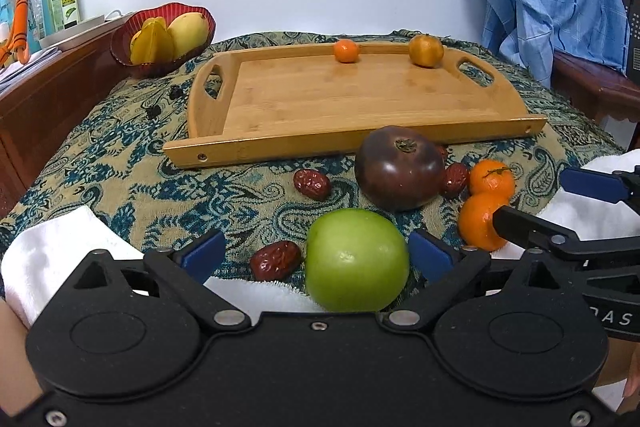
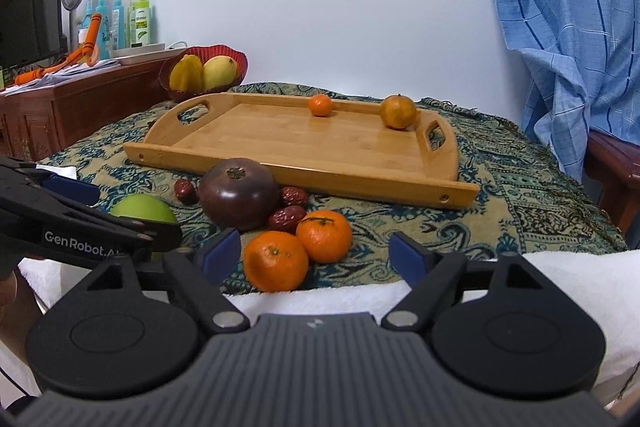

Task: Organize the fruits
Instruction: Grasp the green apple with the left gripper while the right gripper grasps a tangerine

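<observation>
**Left wrist vs right wrist: both tongs wide, fruit between, nothing clamped**

Left wrist view: left tongs (image 1: 316,257) spread apart, green apple (image 1: 357,259) sitting between the blue pads. Right pad (image 1: 430,253) looks just at the apple's side, left pad clear of it; no squeeze visible. Apple rests half on the white towel (image 1: 60,247), half on the paisley cloth (image 1: 120,163) over the bench. Red date (image 1: 276,259) touching the apple's left side, another date (image 1: 312,183) further back. Dark purple round fruit (image 1: 399,167) just behind the apple, in front of the wooden tray (image 1: 360,143). Only this view gives the apple whole.

Right wrist view: right tongs (image 2: 316,255) also apart, two mandarins (image 2: 298,249) touching each other between the pads, gaps on both sides, not gripped. Here the apple is mostly hidden behind the other tool. Two dates (image 2: 290,207) behind the mandarins show clearly here; half hidden in the left view.

Both views: tray holds a small orange (image 2: 321,105) and a yellow-brown citrus (image 2: 398,111) at the far rim. Red bowl (image 2: 236,61) with starfruit and mango beyond the tray's left end. Blue checked cloth (image 2: 568,27) hangs at right.
</observation>
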`<state>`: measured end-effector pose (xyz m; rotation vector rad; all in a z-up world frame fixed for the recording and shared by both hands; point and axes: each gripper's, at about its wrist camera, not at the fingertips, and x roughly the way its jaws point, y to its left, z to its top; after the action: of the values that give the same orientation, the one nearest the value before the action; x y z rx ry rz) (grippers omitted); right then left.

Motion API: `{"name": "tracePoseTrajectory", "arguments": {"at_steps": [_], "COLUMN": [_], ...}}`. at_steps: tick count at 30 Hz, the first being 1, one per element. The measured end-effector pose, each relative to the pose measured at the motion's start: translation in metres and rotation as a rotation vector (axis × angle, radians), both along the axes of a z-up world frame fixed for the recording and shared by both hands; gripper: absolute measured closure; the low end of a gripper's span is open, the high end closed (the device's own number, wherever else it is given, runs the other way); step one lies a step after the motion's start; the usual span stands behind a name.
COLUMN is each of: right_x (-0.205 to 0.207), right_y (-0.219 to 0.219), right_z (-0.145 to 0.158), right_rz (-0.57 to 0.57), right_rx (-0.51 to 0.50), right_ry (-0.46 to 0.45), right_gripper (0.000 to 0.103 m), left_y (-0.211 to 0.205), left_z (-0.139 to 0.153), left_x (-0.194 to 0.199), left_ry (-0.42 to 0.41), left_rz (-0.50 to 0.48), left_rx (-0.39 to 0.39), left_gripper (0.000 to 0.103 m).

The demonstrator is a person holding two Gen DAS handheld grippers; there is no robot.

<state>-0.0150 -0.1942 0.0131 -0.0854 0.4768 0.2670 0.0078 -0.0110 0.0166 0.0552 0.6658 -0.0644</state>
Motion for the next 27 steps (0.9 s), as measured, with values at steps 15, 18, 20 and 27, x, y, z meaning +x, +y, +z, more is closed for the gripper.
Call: {"name": "tracePoseTrajectory", "arguments": {"at_steps": [15,18,20,27], "right_x": [0.001,0.001,0.000,0.002], "right_y": [0.006,0.009,0.010,0.017], "right_z": [-0.004,-0.006,-0.006,-0.008], "right_rz": [0.052,0.062,0.072,0.089], "right_rx": [0.004,-0.007,-0.010,-0.020], "right_ry": [0.048,0.054,0.058,0.064], "right_gripper": [0.037,0.043,0.045,0.049], "left_y": [-0.002,-0.001,-0.001,0.000], "left_z": [0.008,0.009,0.010,0.009], "left_x": [-0.012,-0.014,-0.016,-0.018], "left_ry": [0.020,0.024,0.026,0.030], "left_rz": [-0.055,-0.060,-0.064,-0.074], "left_rx": [-0.044,-0.052,-0.053,-0.056], "left_gripper": [0.042,0.044,0.045,0.044]}}
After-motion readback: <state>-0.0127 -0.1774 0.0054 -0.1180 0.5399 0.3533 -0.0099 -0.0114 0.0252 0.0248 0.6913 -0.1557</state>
